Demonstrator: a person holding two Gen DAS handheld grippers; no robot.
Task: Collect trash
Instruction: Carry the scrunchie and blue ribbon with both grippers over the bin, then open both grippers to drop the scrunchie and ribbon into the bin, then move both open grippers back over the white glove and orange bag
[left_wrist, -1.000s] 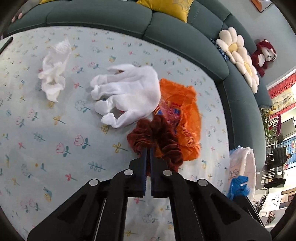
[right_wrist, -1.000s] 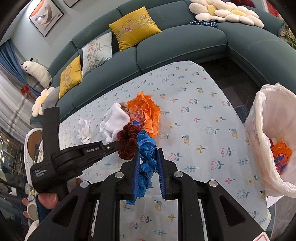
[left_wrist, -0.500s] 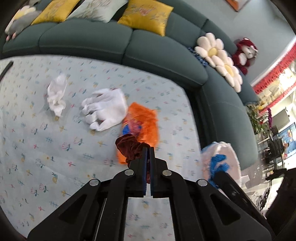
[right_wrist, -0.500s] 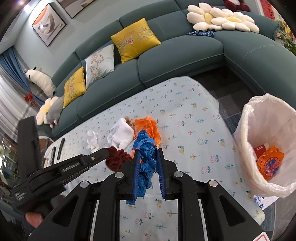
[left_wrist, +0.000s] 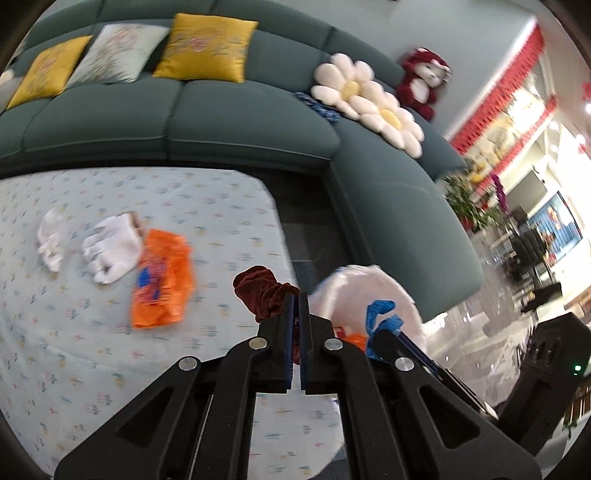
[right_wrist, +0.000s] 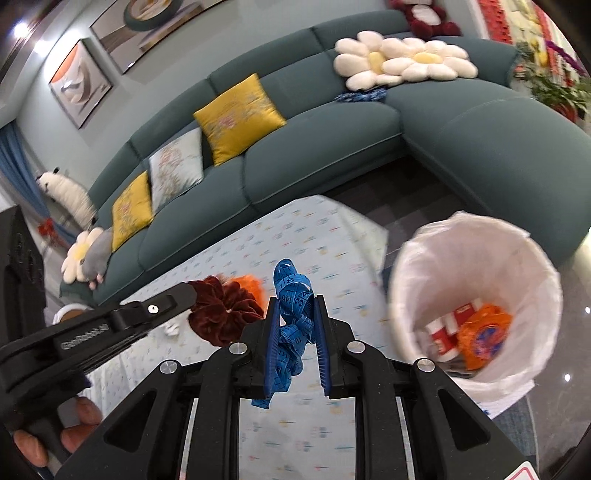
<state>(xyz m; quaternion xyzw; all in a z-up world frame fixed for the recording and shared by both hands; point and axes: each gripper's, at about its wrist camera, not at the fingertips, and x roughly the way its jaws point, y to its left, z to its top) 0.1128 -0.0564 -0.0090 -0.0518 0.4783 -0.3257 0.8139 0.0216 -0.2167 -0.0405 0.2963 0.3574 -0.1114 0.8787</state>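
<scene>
My left gripper (left_wrist: 296, 301) is shut on a dark red velvet scrunchie (left_wrist: 263, 291) and holds it in the air above the table's right end; it also shows in the right wrist view (right_wrist: 223, 310). My right gripper (right_wrist: 295, 306) is shut on a bunched blue measuring tape (right_wrist: 291, 317), held left of the white-lined trash bin (right_wrist: 476, 258). The bin holds an orange wrapper (right_wrist: 484, 336) and a red and white pack. On the floral tablecloth (left_wrist: 92, 350) lie an orange bag (left_wrist: 162, 277), a white glove (left_wrist: 110, 247) and a crumpled white tissue (left_wrist: 50, 240).
A dark teal corner sofa (left_wrist: 240, 118) wraps around the table's far and right sides, with yellow cushions (left_wrist: 207, 46) and daisy cushions (left_wrist: 369, 103). Dark tiled floor (left_wrist: 310, 229) lies between table and sofa. The bin stands on the floor off the table's right end.
Both grippers have lifted and swung right toward the bin with their loads. The scrunchie has left the table, and the orange bag, glove and tissue now lie farther left and behind.
</scene>
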